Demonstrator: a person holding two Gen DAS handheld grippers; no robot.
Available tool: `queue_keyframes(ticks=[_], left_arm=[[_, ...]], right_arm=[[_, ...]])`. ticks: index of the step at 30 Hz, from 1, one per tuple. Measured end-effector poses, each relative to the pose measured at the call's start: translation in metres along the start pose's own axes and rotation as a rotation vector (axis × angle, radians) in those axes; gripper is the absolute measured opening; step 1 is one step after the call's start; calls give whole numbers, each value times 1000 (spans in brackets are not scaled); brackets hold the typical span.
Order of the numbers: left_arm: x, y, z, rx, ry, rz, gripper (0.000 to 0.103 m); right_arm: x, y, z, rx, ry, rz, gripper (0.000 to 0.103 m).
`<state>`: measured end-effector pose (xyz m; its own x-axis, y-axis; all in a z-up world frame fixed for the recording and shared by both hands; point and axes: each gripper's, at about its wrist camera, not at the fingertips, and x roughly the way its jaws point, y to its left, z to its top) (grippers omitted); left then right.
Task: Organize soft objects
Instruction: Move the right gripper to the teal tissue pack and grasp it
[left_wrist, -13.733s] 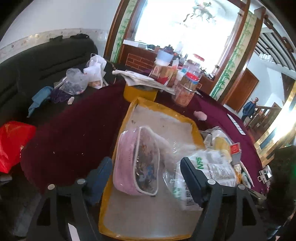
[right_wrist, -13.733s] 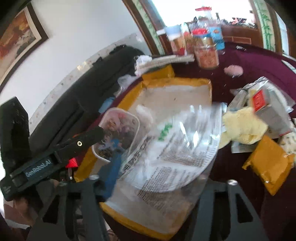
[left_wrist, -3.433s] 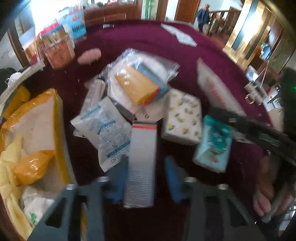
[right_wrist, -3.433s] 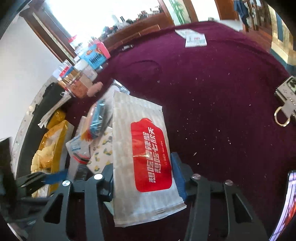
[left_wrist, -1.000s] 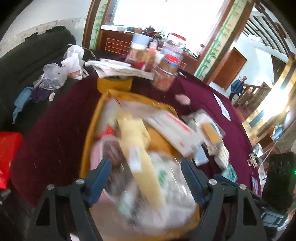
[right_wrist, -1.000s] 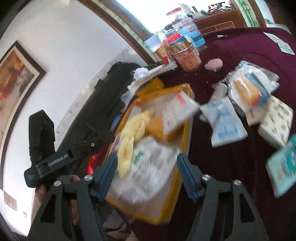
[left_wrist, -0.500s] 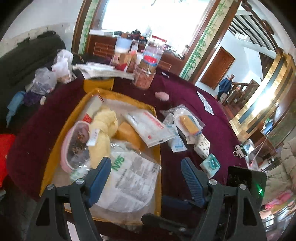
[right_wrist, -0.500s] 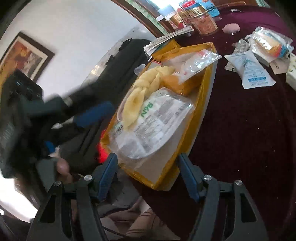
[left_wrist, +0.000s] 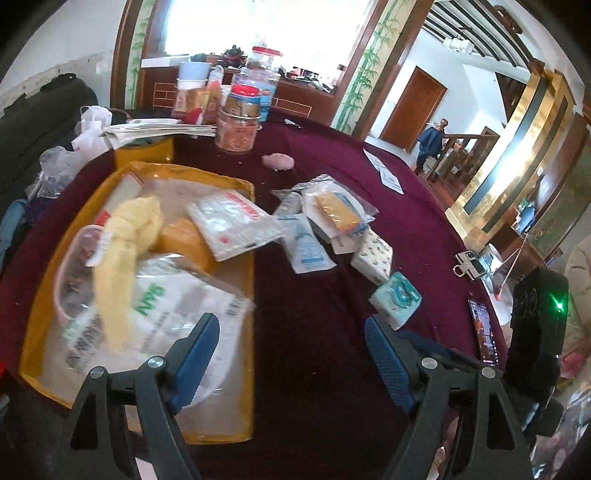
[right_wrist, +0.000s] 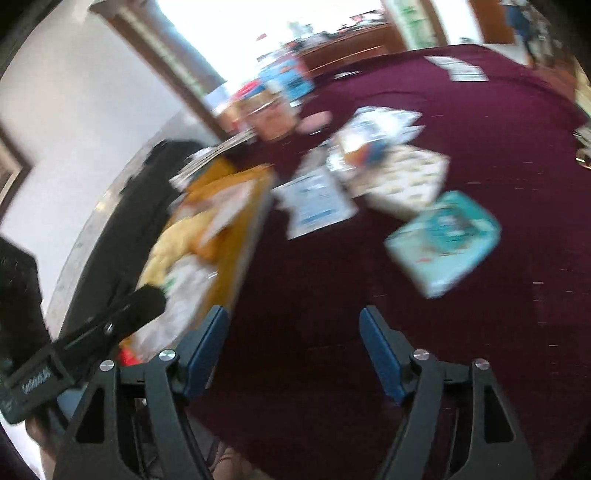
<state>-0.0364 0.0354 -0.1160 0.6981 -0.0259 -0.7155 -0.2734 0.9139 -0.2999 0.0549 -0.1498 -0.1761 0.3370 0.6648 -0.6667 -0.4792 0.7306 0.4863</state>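
Observation:
A yellow tray (left_wrist: 44, 325) on the maroon tablecloth holds a yellow cloth (left_wrist: 122, 243), a clear N95 mask bag (left_wrist: 173, 314), an orange pack (left_wrist: 184, 242), a pink pouch (left_wrist: 72, 280) and a wet-wipes pack (left_wrist: 232, 221). Right of the tray lie a white sachet (left_wrist: 306, 247), a clear bag with a yellow sponge (left_wrist: 338, 210), a patterned tissue pack (left_wrist: 373, 254) and a teal tissue pack (left_wrist: 397, 295). My left gripper (left_wrist: 291, 354) is open and empty above the tray's near right corner. My right gripper (right_wrist: 295, 343) is open and empty over bare cloth; the teal pack (right_wrist: 447, 240) lies ahead to its right.
Jars, a cup and newspapers (left_wrist: 236, 114) stand at the table's far side. A pink puff (left_wrist: 277, 160) lies behind the packs. Keys (left_wrist: 469, 264) and a phone (left_wrist: 484, 332) lie at the right edge. A dark sofa (left_wrist: 37, 122) is at the left.
Both grippers have swung right, away from the tray toward the loose packs. The right wrist view is blurred by motion. Both stay open and empty.

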Motion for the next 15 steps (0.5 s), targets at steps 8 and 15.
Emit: queue_keyframes(ticks=[8,15], left_arm=[[19,-19,-3,12,27,-15,84],[27,-17,-6,-2,53,-12,84]], right_arm=[[5,-48,15,133,-12,-222,73],[32,-58,38,149,-34,-320,73]])
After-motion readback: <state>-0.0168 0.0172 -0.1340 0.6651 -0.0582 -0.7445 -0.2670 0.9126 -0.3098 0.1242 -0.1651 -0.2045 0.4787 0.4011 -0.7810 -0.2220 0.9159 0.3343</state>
